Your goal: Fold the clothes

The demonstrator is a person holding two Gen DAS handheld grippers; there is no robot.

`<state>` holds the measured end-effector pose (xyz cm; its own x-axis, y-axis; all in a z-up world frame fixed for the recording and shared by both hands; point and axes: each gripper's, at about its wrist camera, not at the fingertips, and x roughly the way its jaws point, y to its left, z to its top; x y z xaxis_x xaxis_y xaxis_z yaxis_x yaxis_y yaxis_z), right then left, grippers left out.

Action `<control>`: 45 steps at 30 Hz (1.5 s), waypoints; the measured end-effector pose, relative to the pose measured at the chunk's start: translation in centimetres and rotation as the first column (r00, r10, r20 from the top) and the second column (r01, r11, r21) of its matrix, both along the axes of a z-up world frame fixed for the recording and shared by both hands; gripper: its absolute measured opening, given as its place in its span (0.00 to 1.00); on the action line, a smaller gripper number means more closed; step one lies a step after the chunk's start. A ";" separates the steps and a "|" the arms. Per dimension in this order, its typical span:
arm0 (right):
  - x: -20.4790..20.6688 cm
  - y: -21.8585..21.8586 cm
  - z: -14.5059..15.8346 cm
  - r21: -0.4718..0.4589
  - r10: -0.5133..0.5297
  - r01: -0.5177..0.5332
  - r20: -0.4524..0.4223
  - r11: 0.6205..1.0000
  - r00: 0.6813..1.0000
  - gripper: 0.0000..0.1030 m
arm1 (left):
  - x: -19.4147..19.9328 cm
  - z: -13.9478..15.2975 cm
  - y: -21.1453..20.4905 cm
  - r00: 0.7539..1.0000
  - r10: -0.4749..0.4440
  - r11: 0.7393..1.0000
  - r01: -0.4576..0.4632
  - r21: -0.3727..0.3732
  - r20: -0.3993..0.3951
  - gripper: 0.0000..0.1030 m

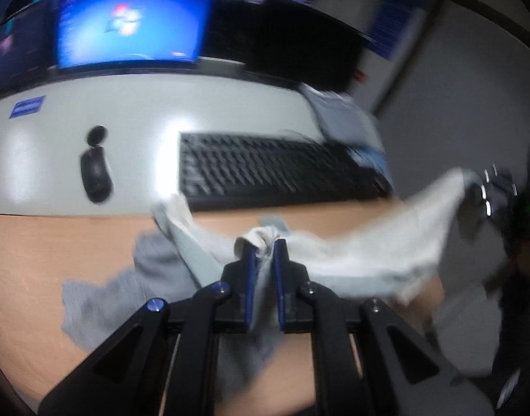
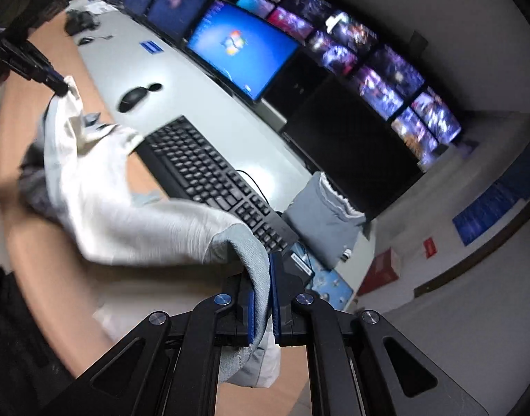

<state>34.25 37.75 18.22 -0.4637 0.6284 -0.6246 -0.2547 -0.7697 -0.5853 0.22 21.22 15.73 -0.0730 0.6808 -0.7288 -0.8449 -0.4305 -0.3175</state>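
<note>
Above the surface (image 1: 39, 249) near its front edge, both grippers, left (image 1: 265, 253) and right (image 2: 270, 287), hold jaws clamped on one pale garment (image 2: 143, 222).

Motion blur smears the pale garment (image 1: 368, 253) stretched rightward from the left gripper (image 1: 265, 246), so its edges and type cannot be told. Cloth bunched between those jaws hides their inner faces. Beyond the jaws, the monitor (image 1: 129, 20) is blurred and cropped at top, its text unreadable.
</note>
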 end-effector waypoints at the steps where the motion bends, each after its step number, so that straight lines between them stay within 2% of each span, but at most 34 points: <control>1: -1.9 1.8 -0.2 0.016 -0.022 0.021 0.023 1.000 1.000 0.07 | -1.7 -0.1 1.6 0.999 0.032 0.999 -0.032 -0.010 0.013 0.10; 3: -5.7 5.3 -0.6 0.048 -0.066 0.063 0.067 0.997 0.996 0.07 | -5.2 0.9 4.0 0.994 0.106 0.994 -0.106 -0.001 0.031 0.09; 5: -8.2 8.5 1.7 0.112 -0.127 0.122 0.040 0.986 0.991 0.07 | -8.5 3.0 5.5 0.982 0.184 0.982 -0.186 0.041 0.044 0.09; 7: -9.0 10.3 6.5 0.135 -0.156 0.164 -0.072 0.977 0.985 0.07 | -10.5 8.2 4.8 0.964 0.258 0.946 -0.264 0.189 0.060 0.09; 8: -8.9 10.8 9.4 0.145 -0.161 0.181 -0.137 0.973 0.977 0.07 | -10.6 10.8 4.1 0.963 0.263 0.928 -0.271 0.258 0.067 0.09; 9: -8.4 10.9 11.5 0.153 -0.161 0.192 -0.192 0.969 0.968 0.07 | -10.4 13.4 3.3 0.962 0.263 0.904 -0.272 0.331 0.072 0.09; 11: -5.6 10.7 16.5 0.162 -0.166 0.224 -0.309 0.961 0.936 0.07 | -8.6 17.9 0.9 0.971 0.230 0.837 -0.232 0.495 0.065 0.09; 13: -2.2 9.1 16.2 0.128 -0.146 0.195 -0.321 0.972 0.936 0.07 | -5.5 20.0 -0.9 0.985 0.170 0.818 -0.151 0.556 0.017 0.10; 14: -0.5 8.3 15.8 0.110 -0.134 0.178 -0.323 0.978 0.937 0.07 | -3.7 20.1 -1.4 0.990 0.139 0.823 -0.103 0.558 -0.021 0.10; 16: 2.9 6.6 15.1 0.073 -0.112 0.143 -0.328 0.987 0.938 0.07 | -0.9 18.6 -1.5 0.994 0.081 0.861 -0.036 0.507 -0.067 0.10; 18: 6.3 5.0 14.3 0.037 -0.089 0.108 -0.335 0.994 0.938 0.07 | 1.6 14.7 -1.5 0.996 0.018 0.904 0.022 0.427 -0.088 0.10; 20: 7.9 3.3 7.3 -0.042 -0.095 0.088 -0.211 0.995 0.973 0.07 | 3.5 8.5 -0.7 0.998 -0.018 0.949 0.037 0.314 -0.066 0.10; 22: 9.1 2.3 -2.1 -0.162 -0.095 0.084 -0.057 0.983 0.994 0.07 | 5.1 1.9 0.7 0.997 -0.073 0.978 0.076 0.196 -0.026 0.10; 25: 10.9 2.3 -12.8 -0.337 -0.125 0.143 0.074 0.931 0.989 0.07 | 7.9 -8.8 4.0 0.986 -0.143 0.990 0.141 0.025 0.088 0.10; 26: 11.2 2.6 -14.9 -0.373 -0.142 0.166 0.091 0.913 0.986 0.07 | 9.1 -11.6 5.1 0.981 -0.161 0.986 0.164 -0.021 0.109 0.10; 27: 11.6 2.9 -16.9 -0.405 -0.160 0.190 0.105 0.894 0.981 0.07 | 10.4 -14.2 6.2 0.978 -0.174 0.981 0.182 -0.064 0.112 0.09; 29: 12.3 3.5 -18.4 -0.471 -0.192 0.210 0.087 0.857 0.978 0.07 | 12.1 -17.4 7.4 0.984 -0.175 0.976 0.176 -0.129 0.017 0.09; 31: 12.3 3.6 -18.6 -0.493 -0.207 0.222 0.085 0.841 0.975 0.07 | 12.1 -19.2 7.2 0.992 -0.123 0.983 0.117 -0.141 -0.037 0.09; 34: 11.4 3.5 -19.6 -0.512 -0.216 0.239 0.106 0.825 0.971 0.07 | 10.4 -21.2 6.7 0.995 -0.071 0.986 0.060 -0.155 -0.066 0.10; 38: 9.7 3.2 -21.4 -0.531 -0.217 0.263 0.150 0.806 0.965 0.07 | 8.7 -21.1 5.2 0.995 -0.010 0.990 -0.005 -0.139 -0.102 0.09; 42: 7.3 2.1 -22.0 -0.544 -0.196 0.244 0.145 0.803 0.970 0.07 | 6.6 -21.6 2.4 0.996 0.047 0.990 -0.056 -0.133 -0.074 0.09; 45: 4.8 1.0 -21.8 -0.592 -0.155 0.187 0.104 0.784 0.982 0.07 | 4.3 -20.9 -0.2 0.995 0.090 0.984 -0.097 -0.152 -0.051 0.09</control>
